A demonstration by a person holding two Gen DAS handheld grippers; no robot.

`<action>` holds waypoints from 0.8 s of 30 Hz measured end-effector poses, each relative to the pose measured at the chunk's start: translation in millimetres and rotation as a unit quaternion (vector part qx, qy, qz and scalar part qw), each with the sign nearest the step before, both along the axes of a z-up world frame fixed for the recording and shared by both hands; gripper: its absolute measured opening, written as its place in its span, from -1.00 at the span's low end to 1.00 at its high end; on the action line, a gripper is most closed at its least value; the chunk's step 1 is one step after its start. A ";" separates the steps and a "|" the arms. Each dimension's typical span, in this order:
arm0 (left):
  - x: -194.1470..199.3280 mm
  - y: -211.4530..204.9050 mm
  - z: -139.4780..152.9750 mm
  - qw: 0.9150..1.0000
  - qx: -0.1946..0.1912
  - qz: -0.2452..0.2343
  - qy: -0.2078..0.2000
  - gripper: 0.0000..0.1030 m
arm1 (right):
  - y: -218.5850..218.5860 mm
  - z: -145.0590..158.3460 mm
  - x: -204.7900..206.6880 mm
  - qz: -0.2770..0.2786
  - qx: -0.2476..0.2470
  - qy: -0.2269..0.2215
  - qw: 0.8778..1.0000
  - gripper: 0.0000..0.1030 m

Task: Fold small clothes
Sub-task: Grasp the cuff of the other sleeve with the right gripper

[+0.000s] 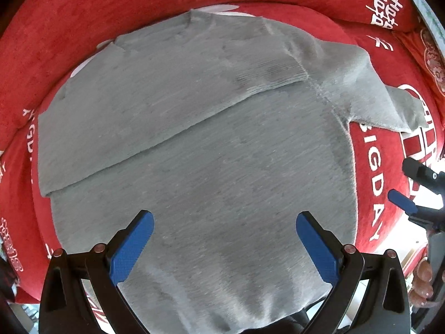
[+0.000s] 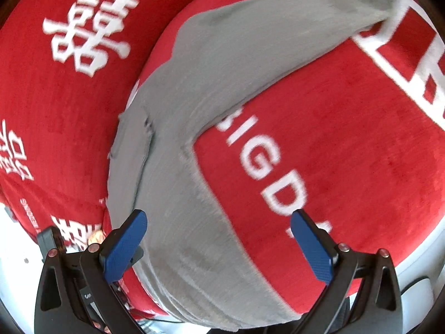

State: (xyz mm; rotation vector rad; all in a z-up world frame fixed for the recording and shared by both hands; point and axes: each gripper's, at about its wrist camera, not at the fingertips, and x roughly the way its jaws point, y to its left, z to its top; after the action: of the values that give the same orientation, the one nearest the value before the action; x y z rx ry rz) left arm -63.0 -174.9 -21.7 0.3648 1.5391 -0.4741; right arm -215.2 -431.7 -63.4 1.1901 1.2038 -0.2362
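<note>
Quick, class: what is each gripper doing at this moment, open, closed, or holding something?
Left gripper: open, empty, over the grey sweater.
Right gripper: open, empty, over the sweater's edge.

Red cushion (image 1: 370,167) with white lettering (image 2: 267,172), red backrest (image 1: 111,5).

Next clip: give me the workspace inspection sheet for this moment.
Surface: red cushion with white lettering.
Job's things: grey sweater spread on the cushion, one sleeve folded across the body, the other sleeve out to the side.
Clutter: nothing seen.
Grippers: left gripper open above the sweater; right gripper open at its edge.
Cables: nothing seen for sure.
Surroundings: second red cushion behind.
</note>
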 end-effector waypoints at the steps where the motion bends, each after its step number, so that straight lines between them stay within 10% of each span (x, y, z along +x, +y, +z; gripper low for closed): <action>1: -1.2 -5.4 -0.4 1.000 -0.001 -0.002 -0.001 1.00 | -5.3 -0.4 -2.8 -0.006 0.000 0.000 1.000 0.99; 24: 79.5 -87.7 -6.6 0.992 -0.040 0.050 -0.109 1.00 | -182.6 -38.9 -64.7 -0.258 0.009 -0.058 0.964 0.99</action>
State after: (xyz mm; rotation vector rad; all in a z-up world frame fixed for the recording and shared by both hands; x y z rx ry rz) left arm 16.4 -262.6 -28.3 0.2668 1.3158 -0.4028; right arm -280.0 -614.3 -102.2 1.4990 0.7780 -0.5367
